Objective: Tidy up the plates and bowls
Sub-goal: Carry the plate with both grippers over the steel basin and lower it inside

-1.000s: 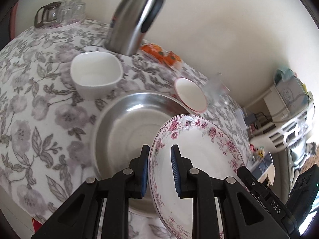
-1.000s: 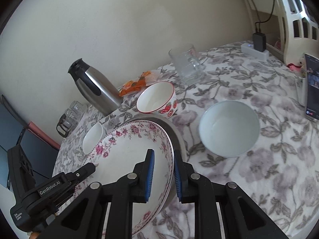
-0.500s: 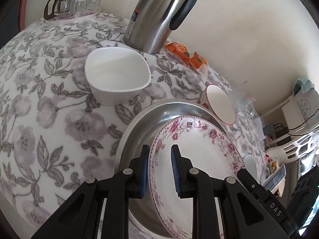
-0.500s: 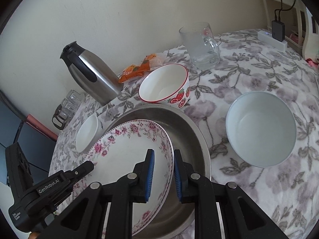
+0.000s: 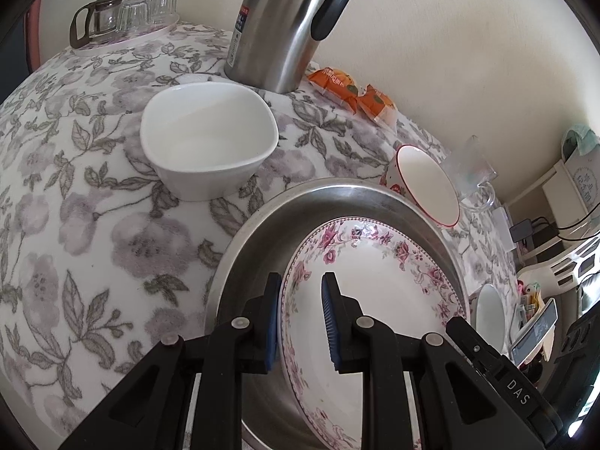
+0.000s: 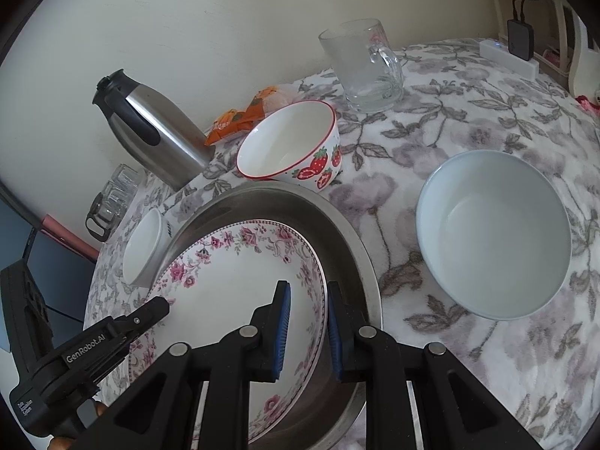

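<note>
A floral-rimmed plate (image 5: 378, 300) (image 6: 225, 285) sits low inside a large steel basin (image 5: 337, 195) (image 6: 337, 232). My left gripper (image 5: 300, 322) is shut on the plate's left rim. My right gripper (image 6: 305, 333) is shut on its right rim. A square white bowl (image 5: 210, 138) (image 6: 144, 247) stands left of the basin. A strawberry bowl (image 6: 292, 146) (image 5: 427, 183) stands behind the basin. A pale round bowl (image 6: 491, 232) (image 5: 491, 309) stands to its right.
A steel thermos (image 5: 288, 22) (image 6: 150, 127) stands at the back by the wall, with orange snack packets (image 5: 352, 90) beside it. A glass mug (image 6: 360, 63) is behind the strawberry bowl. A tray of small glasses (image 5: 123, 15) is at far left. A power strip (image 6: 510, 58) lies far right.
Both grippers have carried the plate down into the steel basin. The views have dropped closer to the table.
</note>
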The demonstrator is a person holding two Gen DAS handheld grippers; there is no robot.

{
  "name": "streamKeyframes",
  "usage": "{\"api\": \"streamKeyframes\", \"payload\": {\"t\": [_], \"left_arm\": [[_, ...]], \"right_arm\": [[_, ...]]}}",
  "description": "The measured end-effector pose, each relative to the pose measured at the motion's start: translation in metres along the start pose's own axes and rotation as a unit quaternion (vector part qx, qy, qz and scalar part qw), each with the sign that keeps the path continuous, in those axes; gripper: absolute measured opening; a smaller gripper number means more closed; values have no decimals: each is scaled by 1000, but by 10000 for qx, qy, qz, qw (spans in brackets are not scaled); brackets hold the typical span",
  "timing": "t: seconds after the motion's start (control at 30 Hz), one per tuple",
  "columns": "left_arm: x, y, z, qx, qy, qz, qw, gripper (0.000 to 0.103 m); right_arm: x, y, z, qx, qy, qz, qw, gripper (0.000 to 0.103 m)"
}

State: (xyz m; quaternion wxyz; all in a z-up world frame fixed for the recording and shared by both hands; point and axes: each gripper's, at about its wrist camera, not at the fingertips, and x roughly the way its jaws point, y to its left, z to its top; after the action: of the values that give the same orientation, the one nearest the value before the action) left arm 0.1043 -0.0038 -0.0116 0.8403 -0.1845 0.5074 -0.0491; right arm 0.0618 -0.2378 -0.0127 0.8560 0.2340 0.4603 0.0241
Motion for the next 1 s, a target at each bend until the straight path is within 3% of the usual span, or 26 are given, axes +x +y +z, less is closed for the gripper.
{"api": "streamKeyframes", "payload": {"t": [1.0], "left_arm": [[20,5,-6,-36,265,343,9991,23]], "right_arm": [[12,5,-6,-359,188,-314,9987,20]]}}
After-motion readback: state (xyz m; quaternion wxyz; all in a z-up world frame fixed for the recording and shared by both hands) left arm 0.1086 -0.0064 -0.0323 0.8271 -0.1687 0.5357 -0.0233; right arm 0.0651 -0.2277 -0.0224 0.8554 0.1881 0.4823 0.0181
